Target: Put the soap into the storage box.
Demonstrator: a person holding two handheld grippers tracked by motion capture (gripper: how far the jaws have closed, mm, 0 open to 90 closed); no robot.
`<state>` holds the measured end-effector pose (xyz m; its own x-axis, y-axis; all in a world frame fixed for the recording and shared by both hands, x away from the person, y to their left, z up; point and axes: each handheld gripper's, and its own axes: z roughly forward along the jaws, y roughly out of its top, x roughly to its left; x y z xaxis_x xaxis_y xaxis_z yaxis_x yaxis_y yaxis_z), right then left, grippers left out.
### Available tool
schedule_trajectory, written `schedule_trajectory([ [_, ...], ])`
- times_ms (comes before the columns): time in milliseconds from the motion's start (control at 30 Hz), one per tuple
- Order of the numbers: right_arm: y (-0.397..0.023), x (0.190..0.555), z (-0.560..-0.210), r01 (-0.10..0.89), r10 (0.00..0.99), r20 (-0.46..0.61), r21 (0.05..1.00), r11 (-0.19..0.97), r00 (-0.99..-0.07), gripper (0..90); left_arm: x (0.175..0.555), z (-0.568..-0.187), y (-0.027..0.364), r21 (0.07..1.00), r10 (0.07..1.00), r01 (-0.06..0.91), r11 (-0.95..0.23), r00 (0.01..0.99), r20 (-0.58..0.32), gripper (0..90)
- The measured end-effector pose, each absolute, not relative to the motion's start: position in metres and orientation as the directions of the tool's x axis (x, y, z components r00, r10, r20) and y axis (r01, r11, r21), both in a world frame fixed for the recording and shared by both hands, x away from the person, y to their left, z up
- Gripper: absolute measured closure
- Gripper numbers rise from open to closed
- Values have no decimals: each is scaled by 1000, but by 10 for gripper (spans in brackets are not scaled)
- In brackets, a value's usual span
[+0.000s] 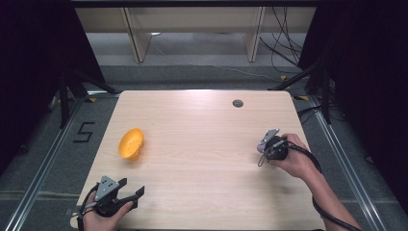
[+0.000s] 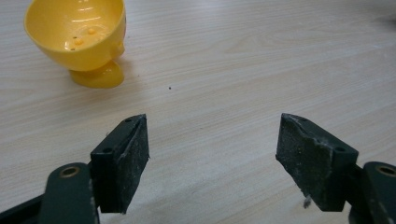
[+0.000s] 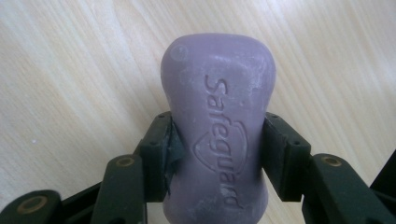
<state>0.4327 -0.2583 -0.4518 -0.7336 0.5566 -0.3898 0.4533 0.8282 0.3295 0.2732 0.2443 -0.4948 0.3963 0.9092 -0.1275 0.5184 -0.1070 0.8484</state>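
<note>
A: What has the right tool [image 3: 217,154] got hold of?

B: A waisted bar of purple soap [image 3: 218,126] with "Safeguard" pressed into its face. In the right gripper view the two black pads [image 3: 159,156] press on its narrow middle, one at each side, so the tool is clamped on the soap at a middling width.

A: Which way does the bar lie?

B: Its long axis runs straight out along the tool. One rounded end points away from the hand past the pads, the other comes back toward the tool's body. The lettered face is turned up toward the camera, and the lettering runs along the length.

A: And where is that on the worktop?

B: At the right side of the pale wooden worktop [image 1: 202,139], about midway between the far and near edges. From the high view the right tool [image 1: 263,147] points left, with the purple bar a small pale shape at its tip. Whether it touches the wood I cannot tell.

A: The other hand?

B: The left tool [image 1: 132,188] sits at the near left corner, its jaws spread wide with bare wood between them. Beyond it stands a yellow plastic egg-shaped cup on a small foot [image 2: 79,37], tilted with its hollow open toward the tool. In the high view that cup [image 1: 131,143] is on the left half, well apart from the soap.
</note>
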Motion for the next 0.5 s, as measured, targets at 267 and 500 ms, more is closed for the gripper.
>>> schedule_trajectory([
  [267, -251, 419, -444, 427, 558, -418, 369, 826, -717, 504, 273, -495, 245, 848, 909, 518, -114, 400, -121, 248],
  [500, -247, 408, -439, 378, 530, -467, 383, 843, -708, 504, 274, -495, 245, 849, 905, 516, -111, 406, -128, 253],
])
